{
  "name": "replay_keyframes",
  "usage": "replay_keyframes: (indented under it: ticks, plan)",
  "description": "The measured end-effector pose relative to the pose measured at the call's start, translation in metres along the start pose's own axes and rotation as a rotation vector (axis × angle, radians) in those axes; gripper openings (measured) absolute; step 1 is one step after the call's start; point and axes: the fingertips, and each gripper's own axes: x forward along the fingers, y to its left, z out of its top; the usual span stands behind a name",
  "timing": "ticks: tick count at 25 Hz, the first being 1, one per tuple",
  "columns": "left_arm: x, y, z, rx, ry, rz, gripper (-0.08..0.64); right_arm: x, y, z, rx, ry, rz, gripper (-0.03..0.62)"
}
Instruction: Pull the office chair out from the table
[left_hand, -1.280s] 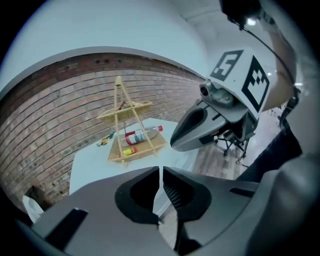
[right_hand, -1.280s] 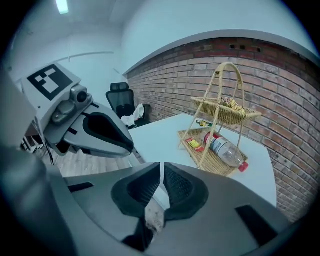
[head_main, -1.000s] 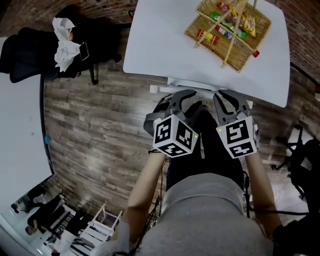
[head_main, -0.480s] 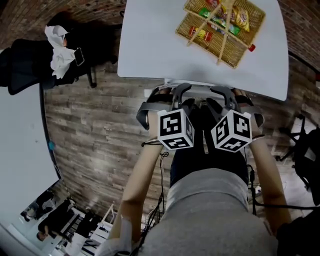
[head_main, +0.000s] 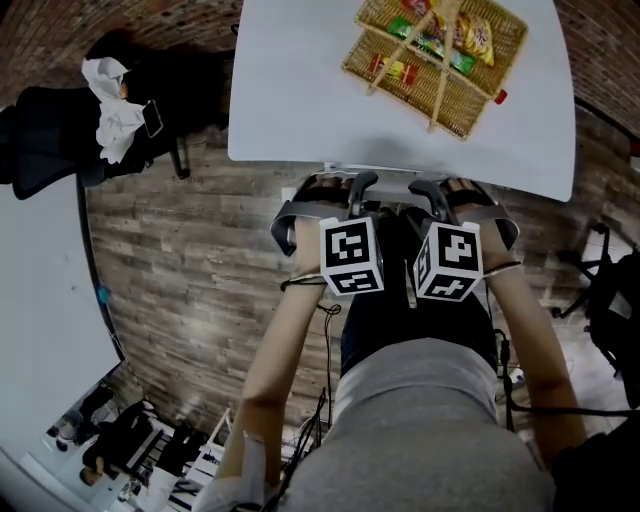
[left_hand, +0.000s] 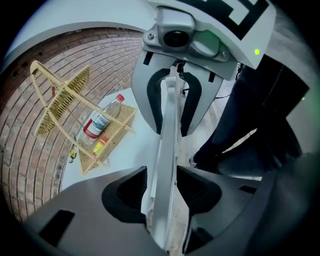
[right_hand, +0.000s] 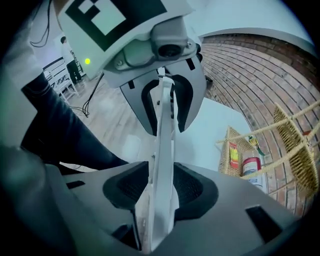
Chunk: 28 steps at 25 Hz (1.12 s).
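A thin white edge of the office chair (left_hand: 167, 150) runs straight between the pads of my left gripper (left_hand: 161, 192), which do not press on it. My right gripper (right_hand: 160, 192) straddles the same white edge (right_hand: 162, 140) with its pads apart. Both sets of jaws have just been opening and stand wide. In the head view the left gripper (head_main: 335, 190) and right gripper (head_main: 450, 190) sit side by side just below the white table's (head_main: 300, 90) near edge, pointing steeply down. The arms and the person's body hide most of the chair there.
A wicker basket (head_main: 435, 60) with a bottle and packets stands on the table. A black chair (head_main: 50, 140) with a white cloth (head_main: 110, 100) is at the left, next to another white table (head_main: 40, 300). A black chair base (head_main: 610, 300) is at the right. The floor is wooden.
Both grippers have rolled upright and sunk toward the chair under the table's edge. Their jaws have spread wider.
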Motion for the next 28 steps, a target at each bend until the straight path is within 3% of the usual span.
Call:
replay_keyframes:
  ticks: [4, 8, 11, 28]
  plan:
    - [0.012, -0.006, -0.008, 0.053, 0.051, -0.035, 0.192, 0.012, 0.002, -0.003, -0.022, 0.030, 0.013, 0.159]
    - [0.018, -0.011, -0.013, 0.043, 0.052, -0.059, 0.184, 0.019, 0.003, -0.004, -0.032, 0.050, 0.010, 0.131]
    - [0.022, -0.010, -0.014, 0.056, 0.054, -0.045, 0.101, 0.021, 0.001, -0.007, -0.041, 0.060, 0.002, 0.106]
    - [0.017, -0.021, -0.015, 0.052, 0.063, -0.048, 0.094, 0.018, 0.009, -0.003, 0.064, 0.040, 0.025, 0.087]
